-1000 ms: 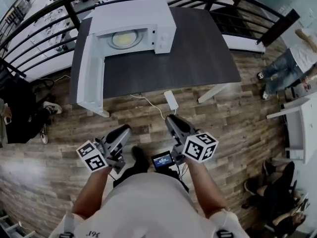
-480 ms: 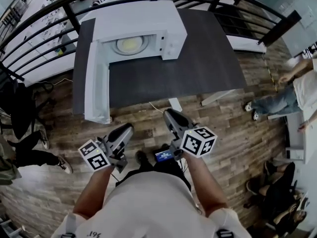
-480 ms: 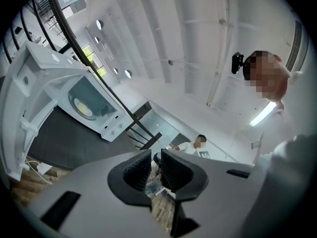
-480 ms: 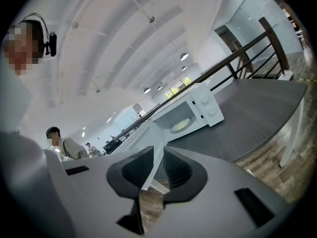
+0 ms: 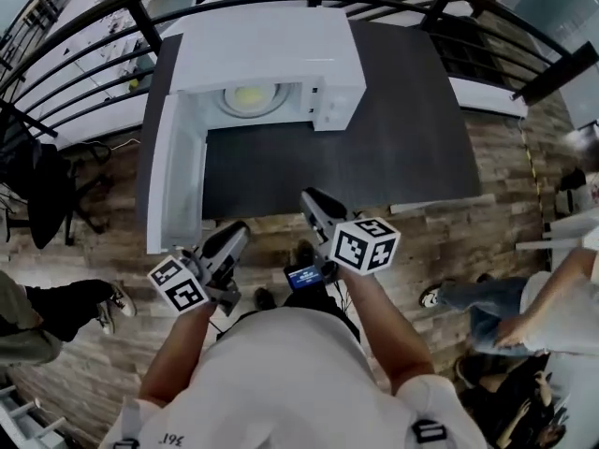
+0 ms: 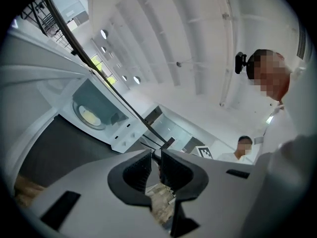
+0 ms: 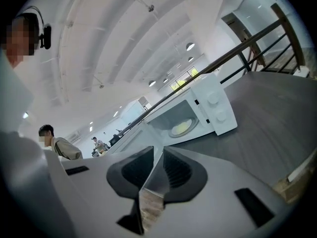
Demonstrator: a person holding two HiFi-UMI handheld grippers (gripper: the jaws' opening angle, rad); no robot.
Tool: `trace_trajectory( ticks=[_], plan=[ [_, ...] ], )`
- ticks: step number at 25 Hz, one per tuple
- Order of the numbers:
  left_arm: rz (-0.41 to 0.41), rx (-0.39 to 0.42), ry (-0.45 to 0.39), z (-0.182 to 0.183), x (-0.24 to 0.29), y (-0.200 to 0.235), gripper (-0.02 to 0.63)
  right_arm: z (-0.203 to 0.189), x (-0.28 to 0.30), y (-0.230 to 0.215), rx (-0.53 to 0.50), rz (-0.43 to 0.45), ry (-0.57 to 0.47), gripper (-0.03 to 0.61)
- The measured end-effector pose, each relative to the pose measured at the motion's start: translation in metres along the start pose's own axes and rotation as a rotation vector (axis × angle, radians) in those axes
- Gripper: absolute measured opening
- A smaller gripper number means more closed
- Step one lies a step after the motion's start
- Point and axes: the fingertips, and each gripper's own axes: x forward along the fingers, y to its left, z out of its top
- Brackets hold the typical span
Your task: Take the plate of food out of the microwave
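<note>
Facing the open white microwave (image 5: 271,50) and its round yellow food plate (image 5: 248,96), we hold left gripper (image 6: 156,153) and right gripper (image 7: 158,148) empty, slightly parted, ready to reach.

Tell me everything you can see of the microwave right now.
The microwave is a white box standing at the far left of the dark grey table. Its door is swung fully open on the left side and reaches back toward the person. Inside, a pale plate of yellowish food lies on the cavity floor. Two round knobs sit on the panel to the right of the opening. Only the table and the plate touch it.
</note>
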Motion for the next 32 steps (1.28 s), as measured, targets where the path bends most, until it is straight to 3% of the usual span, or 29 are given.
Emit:
trace_trajectory(
  ticks=[6,13,19,32],
  plan=[
    [0.092,0.010,-0.050,0.011,0.046,0.030,0.043,0.036,0.047,-0.051,-0.028,0.020,0.059,0.044],
    [0.172,0.007,-0.075,0.022,0.070,0.061,0.043,0.042,0.105,-0.083,-0.054,0.003,0.123,0.044],
    [0.177,-0.006,-0.069,0.034,0.070,0.083,0.043,0.034,0.165,-0.088,-0.017,-0.041,0.153,0.044],
    [0.139,-0.004,0.004,0.051,0.054,0.110,0.043,0.048,0.269,-0.112,0.069,-0.230,0.085,0.044]
  ],
)
